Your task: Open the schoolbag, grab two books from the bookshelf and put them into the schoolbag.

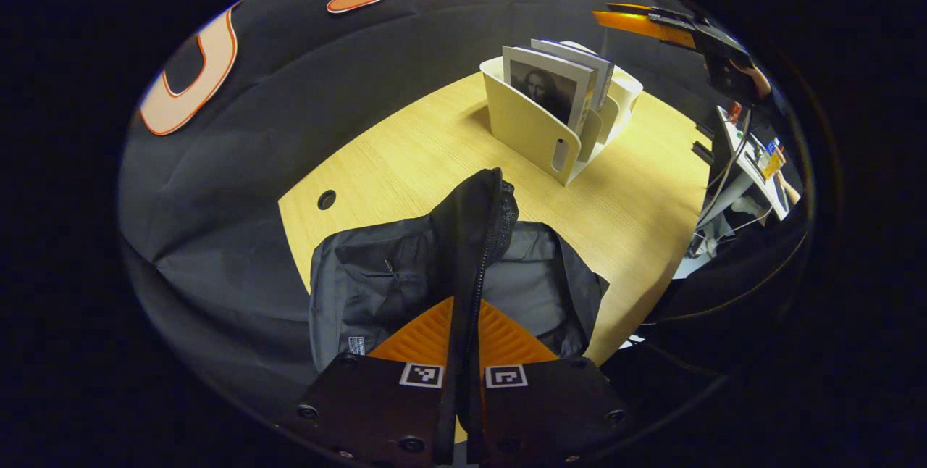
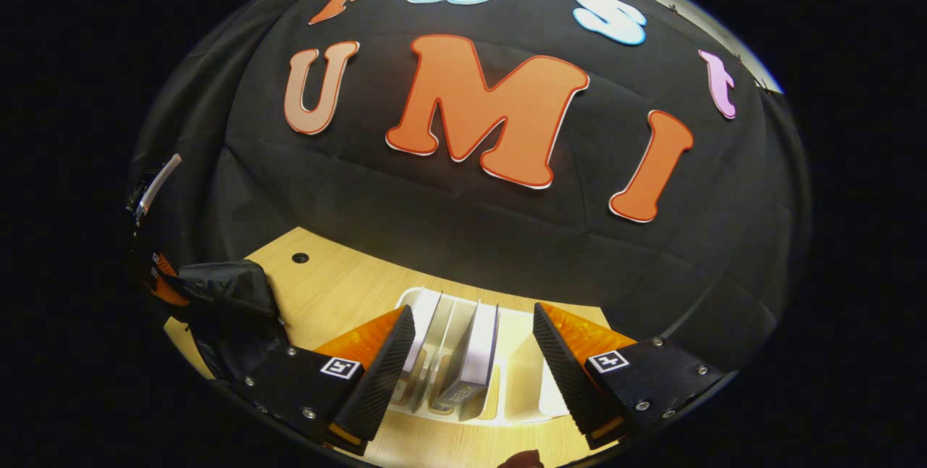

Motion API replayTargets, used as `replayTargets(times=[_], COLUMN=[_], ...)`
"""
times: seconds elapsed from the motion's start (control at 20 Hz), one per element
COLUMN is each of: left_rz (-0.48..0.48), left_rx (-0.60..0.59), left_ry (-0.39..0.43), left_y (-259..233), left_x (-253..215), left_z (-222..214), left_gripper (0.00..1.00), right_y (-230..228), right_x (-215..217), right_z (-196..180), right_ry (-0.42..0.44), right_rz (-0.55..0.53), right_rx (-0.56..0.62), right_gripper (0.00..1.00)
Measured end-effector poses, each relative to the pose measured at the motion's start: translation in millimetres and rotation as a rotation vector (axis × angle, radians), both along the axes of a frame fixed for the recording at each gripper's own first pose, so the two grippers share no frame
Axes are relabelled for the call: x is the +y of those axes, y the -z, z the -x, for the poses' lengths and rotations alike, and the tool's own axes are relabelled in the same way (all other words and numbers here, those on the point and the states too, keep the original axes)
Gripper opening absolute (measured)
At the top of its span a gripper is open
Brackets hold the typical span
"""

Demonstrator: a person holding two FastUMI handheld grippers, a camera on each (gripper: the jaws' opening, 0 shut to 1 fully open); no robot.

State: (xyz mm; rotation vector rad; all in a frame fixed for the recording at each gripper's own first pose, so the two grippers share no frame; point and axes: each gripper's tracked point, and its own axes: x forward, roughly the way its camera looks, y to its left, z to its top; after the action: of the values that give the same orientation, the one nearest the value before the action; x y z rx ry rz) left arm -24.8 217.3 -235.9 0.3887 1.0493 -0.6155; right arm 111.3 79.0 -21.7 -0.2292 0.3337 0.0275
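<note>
The black schoolbag [image 1: 376, 280] lies on the wooden table [image 1: 405, 156], its grey lining showing. My left gripper [image 1: 463, 308] is shut on the bag's zippered flap [image 1: 481, 229] and holds that flap upright. A cream bookshelf [image 1: 532, 131] stands farther back with upright books [image 1: 550, 84]; the front one has a portrait cover. In the left gripper view, my right gripper [image 1: 652, 22] hovers high above the bookshelf. In the right gripper view, my right gripper [image 2: 474, 334] is open, one finger either side above the books [image 2: 478, 352] in the bookshelf [image 2: 521, 381], not touching them. The schoolbag [image 2: 232, 301] sits to the left.
A round cable hole [image 1: 326, 199] pierces the table left of the bag. Bare tabletop [image 2: 340, 287] lies between bag and bookshelf. The black cloth wall closes off the table's far side. Equipment and cables [image 1: 746, 164] stand beyond the table's right edge.
</note>
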Motion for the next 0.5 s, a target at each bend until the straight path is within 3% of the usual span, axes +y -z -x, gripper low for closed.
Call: replayTargets(times=[0.25,0.5], left_rz=[0.060,0.067], left_rx=[0.085,0.098], left_ry=[-0.006,0.024], left_y=[-7,-21], left_x=[1,7], left_z=[-9,-27], left_gripper=[0.07,0.06], right_y=[15,29], right_x=[22,34], right_z=[-21,-44], right_ry=[-0.037,-0.066], right_rz=[-0.005,0.001], right_rx=[0.150,0.279], right_gripper=[0.99,0.99])
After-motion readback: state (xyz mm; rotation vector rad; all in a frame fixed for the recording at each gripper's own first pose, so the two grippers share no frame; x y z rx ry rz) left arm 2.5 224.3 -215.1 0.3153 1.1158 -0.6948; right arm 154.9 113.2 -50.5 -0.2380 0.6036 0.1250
